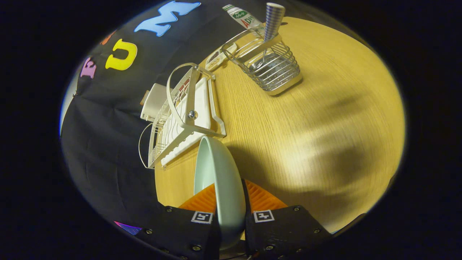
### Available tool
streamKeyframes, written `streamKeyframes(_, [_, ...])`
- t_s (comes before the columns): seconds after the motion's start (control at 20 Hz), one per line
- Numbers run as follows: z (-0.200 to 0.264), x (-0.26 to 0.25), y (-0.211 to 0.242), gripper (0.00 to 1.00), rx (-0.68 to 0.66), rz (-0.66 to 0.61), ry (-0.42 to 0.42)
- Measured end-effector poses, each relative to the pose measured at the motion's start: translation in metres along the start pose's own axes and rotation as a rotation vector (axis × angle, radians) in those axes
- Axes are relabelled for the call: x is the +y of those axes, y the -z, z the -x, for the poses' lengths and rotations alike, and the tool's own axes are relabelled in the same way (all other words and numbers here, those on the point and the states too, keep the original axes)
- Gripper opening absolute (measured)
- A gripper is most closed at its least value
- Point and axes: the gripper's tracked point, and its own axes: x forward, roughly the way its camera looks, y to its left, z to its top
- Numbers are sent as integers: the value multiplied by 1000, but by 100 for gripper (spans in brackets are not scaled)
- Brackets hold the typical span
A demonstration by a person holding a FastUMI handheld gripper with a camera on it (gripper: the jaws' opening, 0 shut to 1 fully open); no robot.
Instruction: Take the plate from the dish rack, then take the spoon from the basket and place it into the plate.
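The light wooden tabletop (325,126) carries the empty white wire dish rack (180,119); just ahead of it the gripper (229,202) pinches the pale green ceramic plate (220,180) edge-on. Next, lay it flat, then fetch the striped-handled metal spoon (271,25) from the wire basket (269,68) beyond.

Pale green plate (220,180) on edge between tool (228,202) fingers; striped-handled spoon (271,21) upright in basket (274,68).

A light wooden table (325,119) crossed by soft shadows stands against a black cloth wall (104,144).
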Motion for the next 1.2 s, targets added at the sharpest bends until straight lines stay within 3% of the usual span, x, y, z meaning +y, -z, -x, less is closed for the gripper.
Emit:
streamKeyframes(0.15, [3,-6,-1,36,-9,14,16])
streamKeyframes(0.3, [13,-19,-4,36,-36,83,74])
streamKeyframes(0.35, [17,-24,-6,50,-49,111,95])
streamKeyframes(0.4, [24,-26,-9,55,-65,128,101])
streamKeyframes(0.55, [55,-25,-32,55,-176,194,119])
streamKeyframes(0.9, [148,-1,-102,55,-498,525,197])
streamKeyframes(1.2, [194,31,-142,55,-657,583,167])
